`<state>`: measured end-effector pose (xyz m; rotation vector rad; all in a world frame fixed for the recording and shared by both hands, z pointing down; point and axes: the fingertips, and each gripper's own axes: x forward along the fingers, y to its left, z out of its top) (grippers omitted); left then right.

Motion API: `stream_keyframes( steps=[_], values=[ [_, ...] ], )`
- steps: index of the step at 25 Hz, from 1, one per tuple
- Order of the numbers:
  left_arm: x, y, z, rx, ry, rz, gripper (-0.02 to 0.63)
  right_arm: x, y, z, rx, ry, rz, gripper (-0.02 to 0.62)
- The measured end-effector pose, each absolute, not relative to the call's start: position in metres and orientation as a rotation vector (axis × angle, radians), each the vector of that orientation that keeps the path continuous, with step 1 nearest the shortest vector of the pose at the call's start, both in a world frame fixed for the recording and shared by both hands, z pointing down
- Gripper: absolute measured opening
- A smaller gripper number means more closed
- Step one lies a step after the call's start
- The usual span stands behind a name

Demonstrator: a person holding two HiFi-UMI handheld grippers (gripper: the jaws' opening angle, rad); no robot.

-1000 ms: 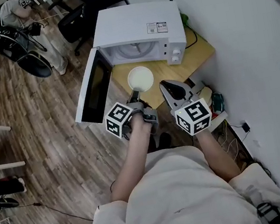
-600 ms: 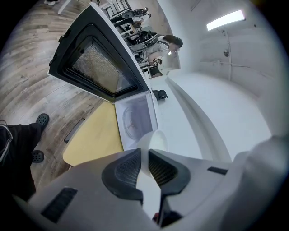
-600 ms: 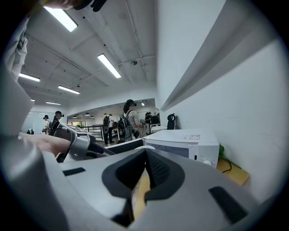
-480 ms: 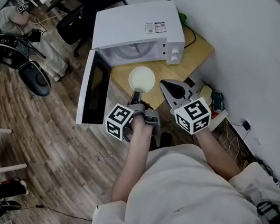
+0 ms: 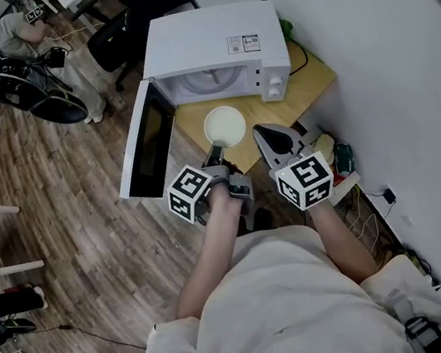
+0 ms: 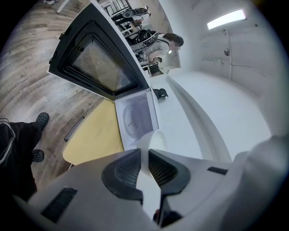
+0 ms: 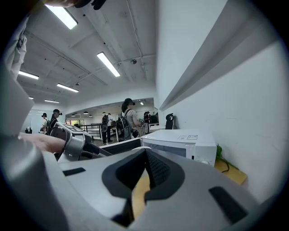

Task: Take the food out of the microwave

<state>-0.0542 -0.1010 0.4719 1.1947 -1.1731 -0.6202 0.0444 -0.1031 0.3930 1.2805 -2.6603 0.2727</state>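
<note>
A white bowl (image 5: pixel 223 126) hangs over the wooden table (image 5: pixel 306 82) just in front of the open white microwave (image 5: pixel 214 46). My left gripper (image 5: pixel 215 152) is shut on the bowl's near rim. In the left gripper view the black pads (image 6: pixel 128 168) pinch the thin white wall of the bowl (image 6: pixel 154 138), with the microwave's cavity (image 6: pixel 134 119) and turntable behind it. What the bowl holds I cannot see. My right gripper (image 5: pixel 261 131) hovers to the right of the bowl, shut and empty. In the right gripper view the right gripper (image 7: pixel 145 151) has its pads together.
The microwave door (image 5: pixel 146 139) swings out to the left over the wood floor. Cables and a power strip (image 5: pixel 341 162) lie at the table's right end by the white wall. Office chairs (image 5: pixel 56 103) and a seated person are at the far left.
Both grippers and the bowl stay where they were. Only the chair and person at the far left have shifted.
</note>
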Motion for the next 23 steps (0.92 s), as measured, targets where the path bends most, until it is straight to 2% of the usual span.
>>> stream_keyframes(
  steps=[23],
  values=[
    [-0.0574, -0.1061, 0.4809, 1.182, -1.185, -0.599, 0.048, 0.0410, -0.1093, 0.4012, 1.269, -2.654, 0.297, 0.000]
  ],
)
